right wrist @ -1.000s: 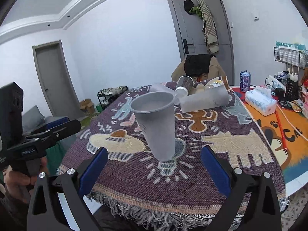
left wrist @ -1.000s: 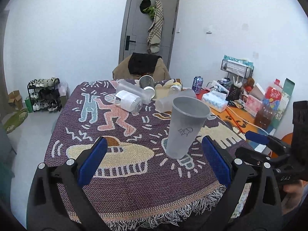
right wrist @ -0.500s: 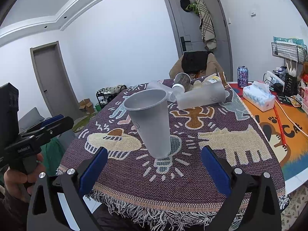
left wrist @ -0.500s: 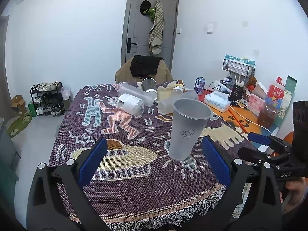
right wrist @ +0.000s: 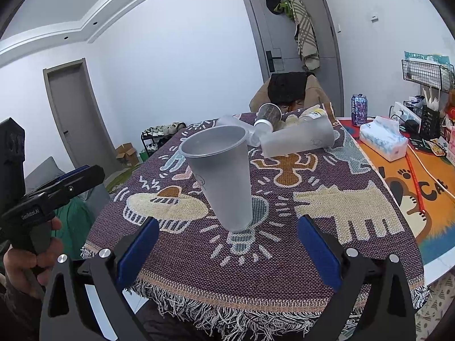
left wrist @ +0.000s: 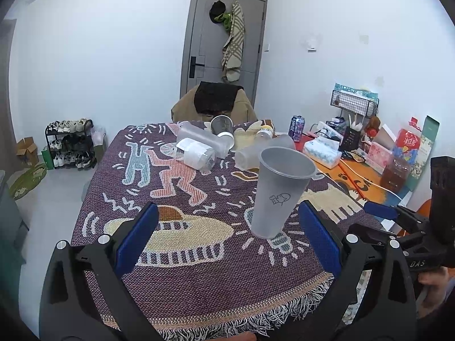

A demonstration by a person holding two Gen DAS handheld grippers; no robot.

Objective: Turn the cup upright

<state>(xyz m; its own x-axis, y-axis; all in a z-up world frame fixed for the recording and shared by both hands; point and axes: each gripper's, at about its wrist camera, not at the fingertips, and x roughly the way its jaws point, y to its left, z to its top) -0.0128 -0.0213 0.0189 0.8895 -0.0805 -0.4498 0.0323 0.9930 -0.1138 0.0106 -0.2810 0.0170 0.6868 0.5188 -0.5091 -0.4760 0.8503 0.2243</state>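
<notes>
A grey translucent plastic cup [left wrist: 280, 193] stands upright, mouth up, on the patterned purple cloth [left wrist: 176, 258]. It also shows in the right wrist view [right wrist: 223, 179]. My left gripper [left wrist: 227, 238] is open and empty, short of the cup near the front edge of the table. My right gripper [right wrist: 227, 247] is open and empty, also short of the cup. Neither gripper touches the cup. The right gripper also shows at the right of the left wrist view [left wrist: 398, 221], and the left gripper at the left of the right wrist view [right wrist: 57, 187].
Several plastic cups and bottles [left wrist: 207, 147] lie on their sides at the far end of the cloth. A tissue box [right wrist: 382, 139], a can [right wrist: 359, 109] and desk clutter stand on the orange mat to the right. A chair [left wrist: 216, 105] is behind the table.
Both grippers have pulled back and risen a little from the cup. The cup stays upright in the same spot.
</notes>
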